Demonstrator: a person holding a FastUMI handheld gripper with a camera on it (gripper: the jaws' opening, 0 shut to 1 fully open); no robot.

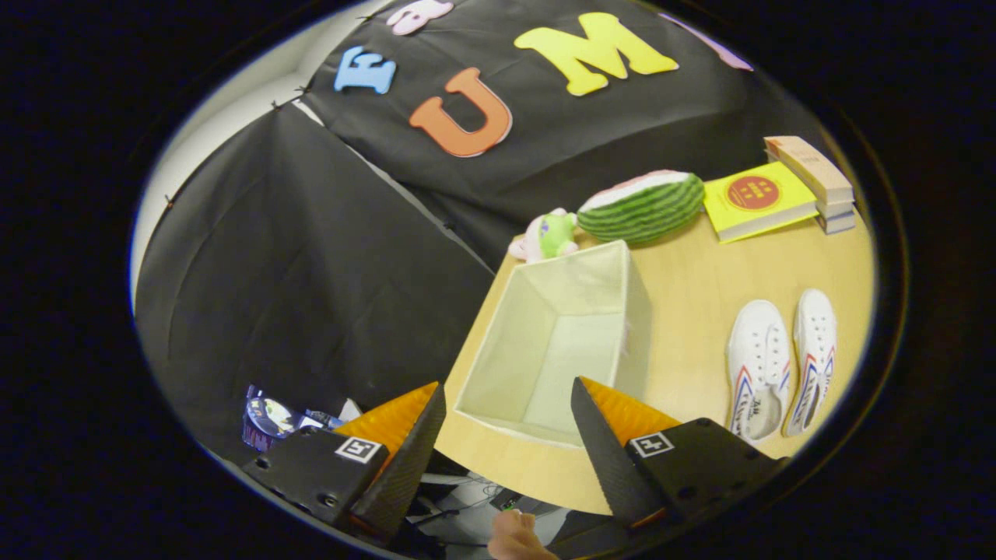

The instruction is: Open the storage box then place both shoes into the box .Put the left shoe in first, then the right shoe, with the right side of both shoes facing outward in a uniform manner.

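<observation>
Gripper (506,404) is hovering wide open, gripping nothing, its fingers framing the open storage box (615,272) on the table (700,295). Two white shoes (782,362) are lying right of the box. Yellow book (755,201) far right, writing unreadable.

My hand-held gripper (506,404) has its fingers spread wide with nothing between them. Just ahead, the storage box (556,342) is open on top with bare room inside. Bare tabletop (685,311) lies between the box and the two shoes (782,362). A watermelon toy (642,206) and books (766,198) crowd the far side.
</observation>
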